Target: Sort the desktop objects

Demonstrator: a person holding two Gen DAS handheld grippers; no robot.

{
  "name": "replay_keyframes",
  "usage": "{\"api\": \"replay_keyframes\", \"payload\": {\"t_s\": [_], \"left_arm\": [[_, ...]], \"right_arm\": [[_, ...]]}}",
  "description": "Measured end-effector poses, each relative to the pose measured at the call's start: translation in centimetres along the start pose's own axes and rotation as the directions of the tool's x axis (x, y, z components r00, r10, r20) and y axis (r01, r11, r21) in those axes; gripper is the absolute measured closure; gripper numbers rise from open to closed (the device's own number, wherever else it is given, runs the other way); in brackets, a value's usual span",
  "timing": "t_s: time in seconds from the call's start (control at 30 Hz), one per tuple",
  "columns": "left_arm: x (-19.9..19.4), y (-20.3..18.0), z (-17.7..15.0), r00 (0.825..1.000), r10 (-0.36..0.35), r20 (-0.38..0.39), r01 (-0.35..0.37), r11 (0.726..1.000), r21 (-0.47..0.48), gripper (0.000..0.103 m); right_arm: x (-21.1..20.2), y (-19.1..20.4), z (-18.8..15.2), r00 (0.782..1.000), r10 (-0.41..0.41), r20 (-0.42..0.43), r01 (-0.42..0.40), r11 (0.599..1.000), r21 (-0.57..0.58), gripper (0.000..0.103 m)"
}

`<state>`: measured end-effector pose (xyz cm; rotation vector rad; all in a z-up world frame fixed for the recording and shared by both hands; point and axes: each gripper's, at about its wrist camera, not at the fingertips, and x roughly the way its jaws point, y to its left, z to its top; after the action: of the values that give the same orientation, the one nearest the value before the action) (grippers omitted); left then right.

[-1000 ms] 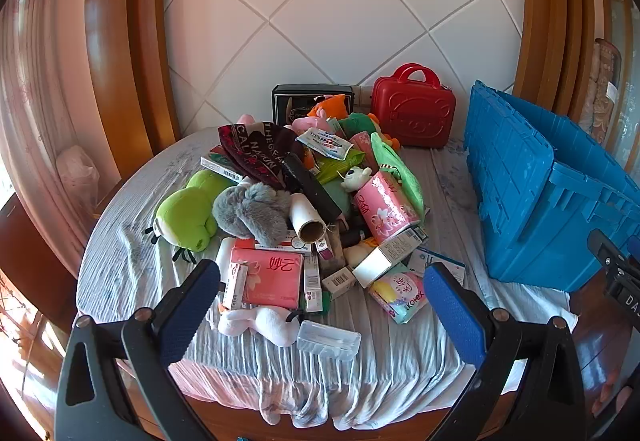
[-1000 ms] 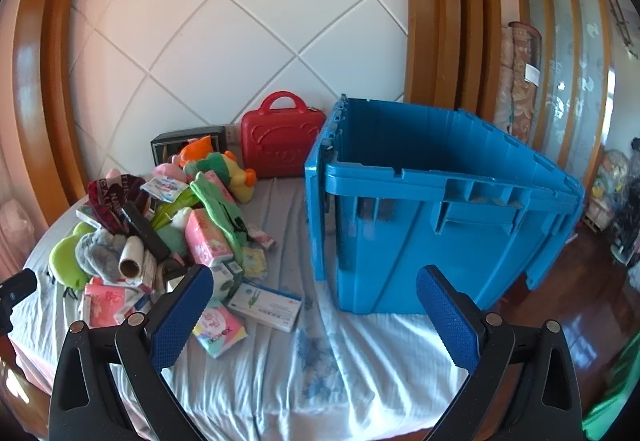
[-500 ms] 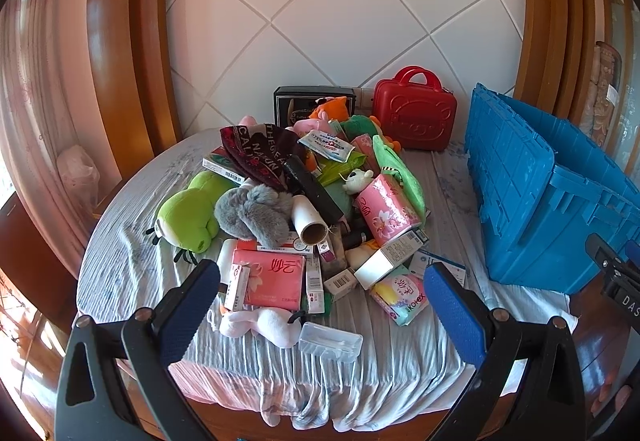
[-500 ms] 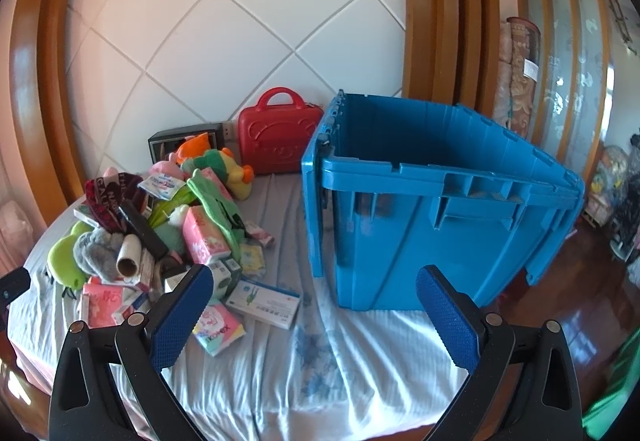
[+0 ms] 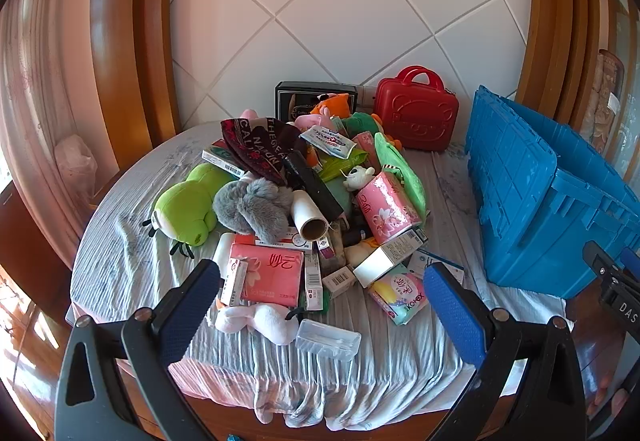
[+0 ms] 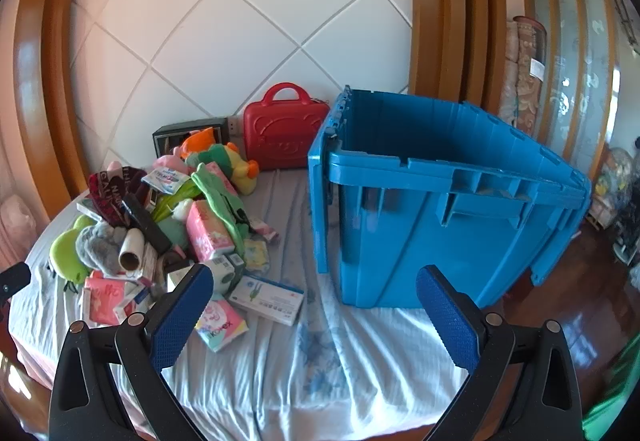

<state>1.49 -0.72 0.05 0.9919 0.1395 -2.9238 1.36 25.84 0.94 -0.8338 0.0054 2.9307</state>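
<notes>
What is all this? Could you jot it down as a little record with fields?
Surface: round table under a wrinkled pale cloth
Pile: plush toys, tissue packs, small boxes, heaped together
Nearest item: clear plastic case
Container: blue crate, open top, right of the pile
Behind pile: red case by the wall
Left tongs: open, holding nothing
Right tongs: open, holding nothing

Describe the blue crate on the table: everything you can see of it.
The blue crate is a large, deep bin that looks like hard moulded plastic, with ribbed walls, a thick rim and a recessed handle. It stands upright and open-topped on the cloth-covered table, right of the pile of objects and apart from it. What shows of its inside looks empty; its floor is hidden. Neither gripper touches it.
</notes>
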Motion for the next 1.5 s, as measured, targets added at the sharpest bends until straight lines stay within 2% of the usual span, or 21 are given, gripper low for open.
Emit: {"api": "replay_keyframes", "payload": {"t_s": [0.23,0.37,0.5,0.7,0.83,0.9,0.97,1.07,1.13,1.2,1.3,1.4,1.47,1.5], "left_arm": [[0.3,-0.1,-0.2,1.000,0.012,-0.001,-0.012,1.000,-0.005,0.000],[1.2,-0.2,-1.0,0.999,0.024,-0.029,-0.024,0.999,-0.024,0.000],[3.1,0.0,-2.3,0.994,0.073,-0.080,-0.073,0.997,-0.008,0.000],[7.6,1.7,-5.0,0.971,0.119,-0.207,-0.120,0.993,0.008,0.000],[11.3,2.1,-7.2,0.951,0.096,-0.293,-0.096,0.995,0.012,0.000],[12.6,1.9,-8.5,0.948,0.067,-0.311,-0.073,0.997,-0.006,0.000],[13.5,1.3,-9.6,0.937,0.076,-0.341,-0.083,0.996,-0.008,0.001],[14.7,0.2,-10.6,0.922,0.092,-0.377,-0.110,0.994,-0.025,0.001],[15.6,-0.5,-10.8,0.916,0.118,-0.384,-0.154,0.986,-0.065,0.001],[16.6,-1.0,-10.9,0.911,0.137,-0.389,-0.200,0.972,-0.126,0.001],[18.5,-2.5,-11.1,0.900,0.164,-0.404,-0.257,0.948,-0.188,0.001],[20.8,-3.6,-11.7,0.875,0.211,-0.437,-0.321,0.926,-0.197,0.001],[22.0,-3.6,-12.5,0.858,0.212,-0.467,-0.342,0.915,-0.214,0.008],[22.5,-3.5,-12.9,0.853,0.199,-0.483,-0.339,0.914,-0.222,0.015]], "right_arm": [[0.9,-0.2,-0.4,1.000,0.024,-0.018,-0.025,1.000,-0.010,0.000],[1.9,-0.3,-0.9,0.998,0.049,-0.035,-0.049,0.999,-0.015,0.000],[4.0,0.0,-1.8,0.994,0.081,-0.074,-0.083,0.996,-0.022,0.000],[8.4,1.8,-4.1,0.973,0.136,-0.188,-0.142,0.990,-0.021,0.000],[10.6,3.6,-5.7,0.957,0.132,-0.259,-0.148,0.988,-0.043,0.000],[11.4,4.2,-6.5,0.951,0.147,-0.273,-0.168,0.984,-0.054,0.000],[12.3,4.9,-7.3,0.946,0.151,-0.286,-0.181,0.980,-0.079,0.000],[14.2,5.5,-8.2,0.918,0.195,-0.346,-0.235,0.969,-0.075,0.000],[15.3,6.0,-8.4,0.901,0.221,-0.373,-0.276,0.956,-0.102,0.000],[16.4,6.2,-8.5,0.895,0.225,-0.385,-0.303,0.940,-0.155,0.000],[18.5,5.7,-8.3,0.874,0.254,-0.413,-0.361,0.910,-0.202,0.000],[20.7,5.0,-8.3,0.854,0.275,-0.441,-0.402,0.887,-0.226,0.000],[22.1,5.0,-8.6,0.832,0.300,-0.466,-0.438,0.872,-0.221,0.000],[22.7,5.3,-8.8,0.819,0.315,-0.480,-0.459,0.861,-0.218,0.000]]}}
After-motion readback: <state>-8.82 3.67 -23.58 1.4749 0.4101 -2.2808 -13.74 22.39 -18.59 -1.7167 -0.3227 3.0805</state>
